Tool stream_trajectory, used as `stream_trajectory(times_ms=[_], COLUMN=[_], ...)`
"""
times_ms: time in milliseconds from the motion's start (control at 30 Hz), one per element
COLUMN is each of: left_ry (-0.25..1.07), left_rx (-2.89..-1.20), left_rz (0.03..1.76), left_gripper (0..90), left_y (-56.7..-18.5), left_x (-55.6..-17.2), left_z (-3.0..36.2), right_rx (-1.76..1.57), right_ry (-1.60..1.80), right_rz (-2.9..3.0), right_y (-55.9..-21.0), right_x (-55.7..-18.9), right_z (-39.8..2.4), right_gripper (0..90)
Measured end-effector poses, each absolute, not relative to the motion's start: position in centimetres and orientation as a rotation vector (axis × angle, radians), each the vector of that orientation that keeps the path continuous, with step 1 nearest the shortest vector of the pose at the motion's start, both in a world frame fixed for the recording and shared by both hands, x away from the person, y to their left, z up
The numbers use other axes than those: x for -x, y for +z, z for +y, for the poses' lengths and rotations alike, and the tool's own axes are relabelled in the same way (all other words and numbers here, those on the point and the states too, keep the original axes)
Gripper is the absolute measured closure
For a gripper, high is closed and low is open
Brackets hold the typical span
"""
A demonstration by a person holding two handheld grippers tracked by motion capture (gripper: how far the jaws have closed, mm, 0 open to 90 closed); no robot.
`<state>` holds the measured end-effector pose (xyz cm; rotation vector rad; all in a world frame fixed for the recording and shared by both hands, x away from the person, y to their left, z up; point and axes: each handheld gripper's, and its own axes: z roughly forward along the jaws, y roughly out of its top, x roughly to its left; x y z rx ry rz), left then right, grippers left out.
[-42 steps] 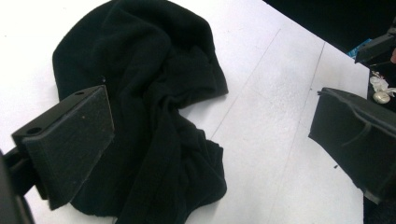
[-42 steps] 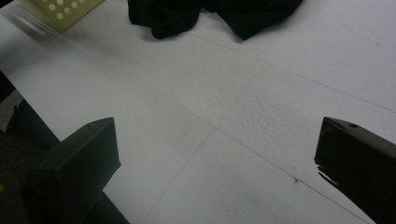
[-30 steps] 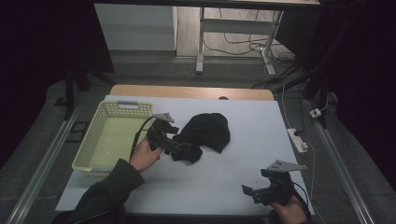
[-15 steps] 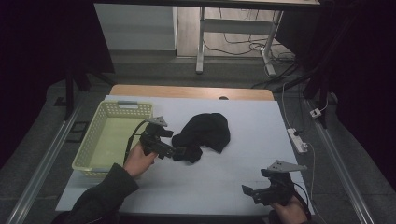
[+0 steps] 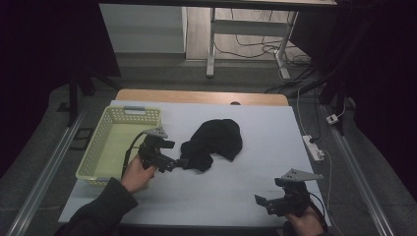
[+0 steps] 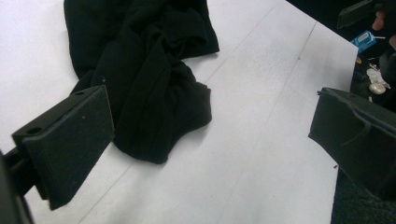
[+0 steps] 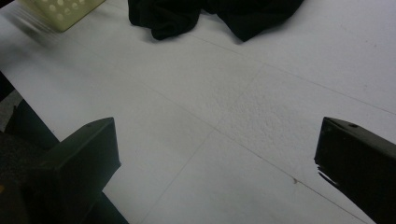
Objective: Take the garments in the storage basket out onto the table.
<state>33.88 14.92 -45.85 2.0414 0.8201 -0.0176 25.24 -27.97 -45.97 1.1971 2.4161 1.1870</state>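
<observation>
Just ahead of the left claw [image 5: 181, 162], a crumpled black garment [image 5: 214, 143] lies on the white surface [image 5: 255, 167], its nearest fold close to the claw's tips. In the left gripper view the jaws stand wide apart with nothing between them; one pad [image 6: 70, 140] sits beside the cloth's near edge [image 6: 154, 93], whether touching cannot be told. The wide spread suits a bulky, soft bunch of fabric, so a grasp at that near fold looks likely. Behind and to the outer side of the left claw stands a pale yellow basket [image 5: 98, 157], empty as far as can be seen, handy as a place to drop the garment. The right claw [image 5: 265, 201] rests low near the person's edge of the surface, well apart from the cloth, jaws likewise wide and empty in the right gripper view, probably kept clear while the left hand [image 5: 135, 172] works.
</observation>
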Motion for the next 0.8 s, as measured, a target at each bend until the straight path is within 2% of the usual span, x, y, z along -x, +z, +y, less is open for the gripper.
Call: stream_trajectory(times_ms=[800], left_ry=[-0.004], left_rx=[-1.977], left_rz=[0.901], left_gripper=[0.0], left_y=[-46.5], left_x=[-30.2], left_z=[19.3], right_rx=[-1.195], right_ry=[1.179], right_rz=[2.419], right_y=[-46.0], right_x=[-25.2], right_z=[-27.9], right_gripper=[0.0])
